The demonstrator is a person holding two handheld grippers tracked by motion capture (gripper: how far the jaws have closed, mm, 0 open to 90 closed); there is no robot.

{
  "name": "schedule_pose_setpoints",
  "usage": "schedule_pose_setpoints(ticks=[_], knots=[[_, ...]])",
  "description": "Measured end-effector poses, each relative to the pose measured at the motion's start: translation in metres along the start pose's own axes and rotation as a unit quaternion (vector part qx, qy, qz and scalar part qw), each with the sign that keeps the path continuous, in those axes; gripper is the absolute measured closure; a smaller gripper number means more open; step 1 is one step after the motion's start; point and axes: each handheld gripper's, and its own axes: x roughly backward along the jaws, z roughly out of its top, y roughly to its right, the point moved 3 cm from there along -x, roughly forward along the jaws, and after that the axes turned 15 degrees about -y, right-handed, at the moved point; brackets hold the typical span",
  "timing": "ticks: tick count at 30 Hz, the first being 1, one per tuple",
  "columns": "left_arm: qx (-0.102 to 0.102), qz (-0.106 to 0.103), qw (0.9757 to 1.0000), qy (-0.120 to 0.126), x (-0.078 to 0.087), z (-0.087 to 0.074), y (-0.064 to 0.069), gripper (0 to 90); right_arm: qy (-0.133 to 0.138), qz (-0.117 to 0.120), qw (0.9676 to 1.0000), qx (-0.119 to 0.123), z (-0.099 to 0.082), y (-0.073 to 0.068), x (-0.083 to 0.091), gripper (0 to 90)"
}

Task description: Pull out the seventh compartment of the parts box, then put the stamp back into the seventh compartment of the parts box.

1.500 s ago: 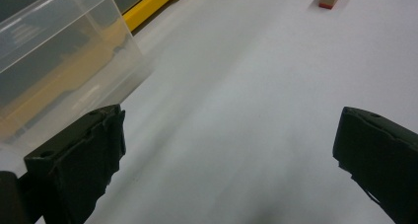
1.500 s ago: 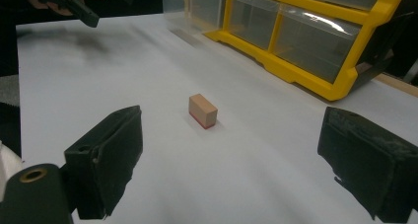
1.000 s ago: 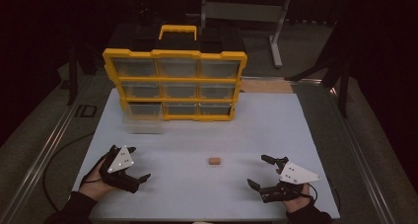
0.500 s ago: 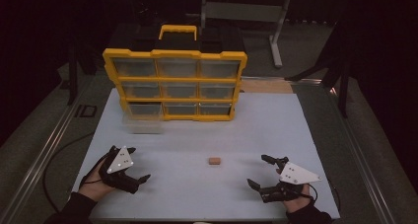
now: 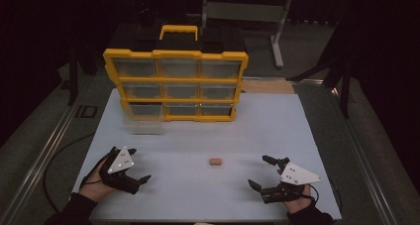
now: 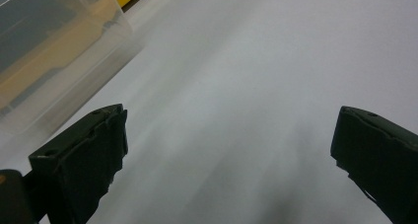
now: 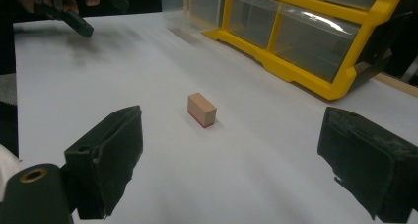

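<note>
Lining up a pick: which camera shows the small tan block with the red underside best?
The right gripper view: the small tan block with the red underside sits close and sharp between open jaws. The high view shows it as a tiny speck.

Clear drawer (image 6: pixel 54 46) cut off by the left gripper view's edge, contents unreadable. Organizer (image 7: pixel 315 31) cropped at top and right in the right gripper view; bins beside block (image 7: pixel 201 109) too murky.

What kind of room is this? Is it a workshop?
Probably a lab or test workshop. A white table stands in a dark room, with a yellow parts organizer of clear drawers, a small block, and metal stands behind.
</note>
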Motion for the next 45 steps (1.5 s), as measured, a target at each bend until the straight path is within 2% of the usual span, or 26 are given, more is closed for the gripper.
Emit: schedule_pose_setpoints(ticks=[7,21,27,36,41,45], knots=[[-0.001,-0.002,1.0,0.004,0.001,0.0,0.0,0.0,0.0,0.0,1.0,0.001,0.0,0.0,0.0,10.0],[0.005,-0.019,0.9998,0.006,0.009,0.008,-0.001,0.0,0.0,-0.001,1.0,0.0,0.001,0.0,0.0,10.0],[-0.006,-0.029,0.9996,0.001,0.012,0.019,-0.001,0.0,0.001,-0.001,1.0,-0.001,0.001,-0.001,0.0,10.0],[-0.023,-0.047,0.9986,0.01,0.024,0.04,-0.003,0.0,0.001,-0.001,1.0,0.0,0.001,-0.001,0.0,10.0],[-0.036,-0.057,0.9977,0.01,0.026,0.052,-0.004,0.0,0.001,-0.002,1.0,0.0,0.001,-0.001,0.0,10.0],[-0.044,-0.067,0.9966,0.018,0.028,0.062,-0.006,0.0,0.0,-0.002,1.0,-0.001,0.001,-0.001,0.0,10.0]])
